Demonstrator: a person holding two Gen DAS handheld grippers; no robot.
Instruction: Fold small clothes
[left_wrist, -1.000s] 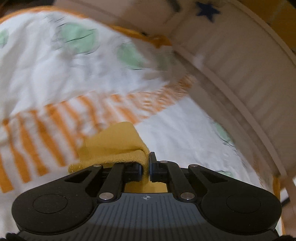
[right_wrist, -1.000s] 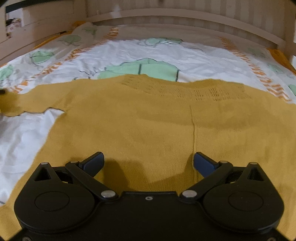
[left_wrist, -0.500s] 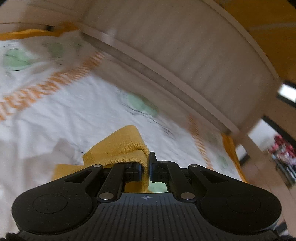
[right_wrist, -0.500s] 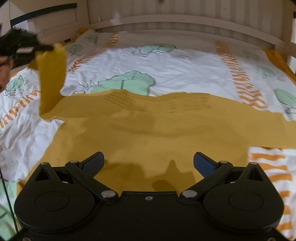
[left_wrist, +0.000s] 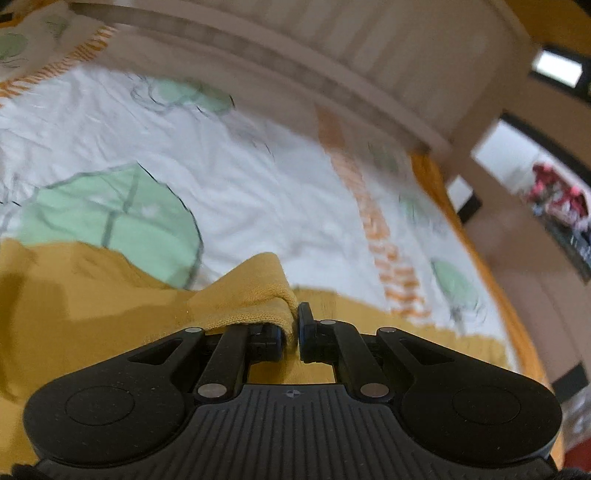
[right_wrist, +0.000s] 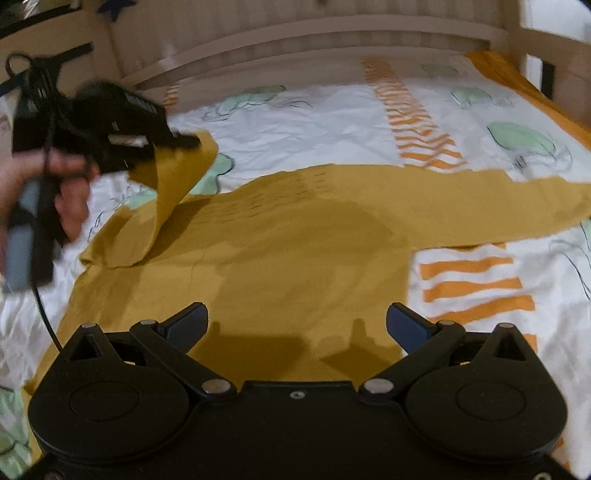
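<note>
A bedroom in a home: a bed with a pale slatted wooden headboard carries a white quilt printed with green leaves and orange stripes, and a doorway opens beyond the bed's far corner.

sweater: mustard yellow | bedsheet: white, mint-green shapes, orange stripes | headboard: beige

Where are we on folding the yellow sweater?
Early. Done: sweater lies spread flat on the bedsheet. In hand: left gripper, jaws shut on the sleeve, lifting it over the body. Left: right gripper is open and empty; far sleeve lies outstretched, body unfolded.
</note>
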